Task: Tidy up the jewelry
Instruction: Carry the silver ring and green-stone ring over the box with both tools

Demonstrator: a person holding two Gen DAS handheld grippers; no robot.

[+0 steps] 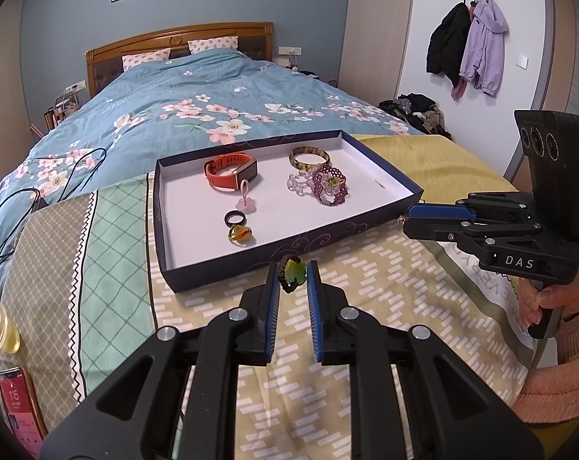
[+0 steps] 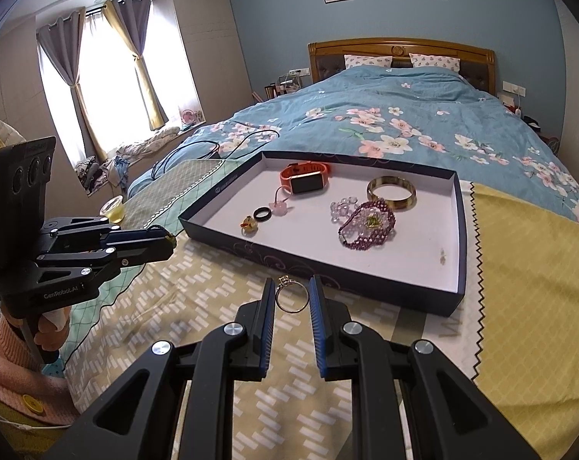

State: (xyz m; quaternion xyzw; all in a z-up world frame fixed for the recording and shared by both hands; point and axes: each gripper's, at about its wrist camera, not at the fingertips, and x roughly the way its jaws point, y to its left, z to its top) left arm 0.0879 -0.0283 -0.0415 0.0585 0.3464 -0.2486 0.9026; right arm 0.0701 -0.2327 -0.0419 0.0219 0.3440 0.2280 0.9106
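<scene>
A: Starting on the left, what does the left gripper [image 1: 293, 278] have?

B: A green ring [image 1: 294, 273] with a dark braided band, pinched between its blue pads right at the fingertips. It hangs over the yellow patterned blanket [image 1: 366, 306], just short of the near wall of the dark blue box lid [image 1: 274, 245].

A: And inside the lid?

B: Left to right in the left wrist view: an orange smartwatch [image 1: 230, 170], a pink flower charm [image 1: 246, 201] just in front of it, then a black ring [image 1: 235, 217] touching a yellow ring [image 1: 240, 234]. Further right, a tortoiseshell bangle [image 1: 309, 158] at the back, with a clear bead bracelet [image 1: 299, 182] and a purple beaded bracelet [image 1: 330, 186] lying against each other (they overlap, so the exact edges are hard to separate).

A: The right gripper [image 2: 292, 293]?

B: Closed on a thin silver ring [image 2: 291, 298] with a small stone at its top, held upright between the fingertips. It too sits just outside the lid's near wall, above the blanket.
</scene>
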